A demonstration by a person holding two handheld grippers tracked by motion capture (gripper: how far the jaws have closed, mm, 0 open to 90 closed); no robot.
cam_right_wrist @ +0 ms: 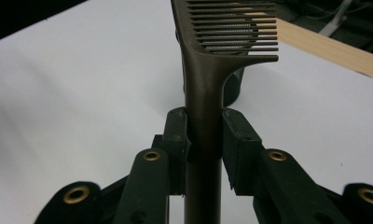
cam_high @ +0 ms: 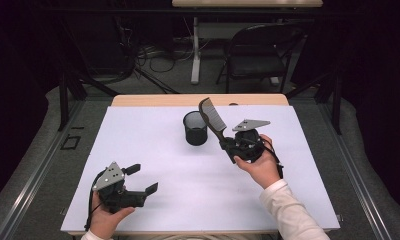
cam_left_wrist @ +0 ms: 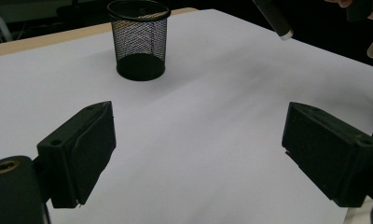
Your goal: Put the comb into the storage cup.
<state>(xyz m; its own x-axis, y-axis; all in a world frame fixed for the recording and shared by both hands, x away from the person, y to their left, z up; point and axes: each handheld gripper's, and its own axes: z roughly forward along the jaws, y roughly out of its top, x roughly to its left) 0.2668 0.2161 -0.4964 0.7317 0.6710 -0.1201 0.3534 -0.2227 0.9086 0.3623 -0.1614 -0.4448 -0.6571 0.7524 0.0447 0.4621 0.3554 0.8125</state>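
Note:
A dark comb (cam_high: 214,120) (cam_right_wrist: 208,70) is clamped by its handle in my right gripper (cam_high: 229,146) (cam_right_wrist: 204,135), which is shut on it. The toothed end tilts up and away, over a black mesh cup (cam_high: 195,128) (cam_left_wrist: 139,39) standing upright on the white sheet (cam_high: 153,150). The cup (cam_right_wrist: 233,86) is partly hidden behind the comb in the right gripper view. The handle tip of the comb (cam_left_wrist: 275,18) hangs above the sheet in the left gripper view. My left gripper (cam_high: 141,179) (cam_left_wrist: 198,154) rests open near the front left of the sheet, nothing between its jaws.
The wooden table edge (cam_high: 198,100) runs behind the white sheet. A folding chair (cam_high: 258,55), a table leg (cam_high: 195,50) and cables (cam_high: 148,55) lie on the floor beyond. Dark rails (cam_high: 28,175) flank the table on both sides.

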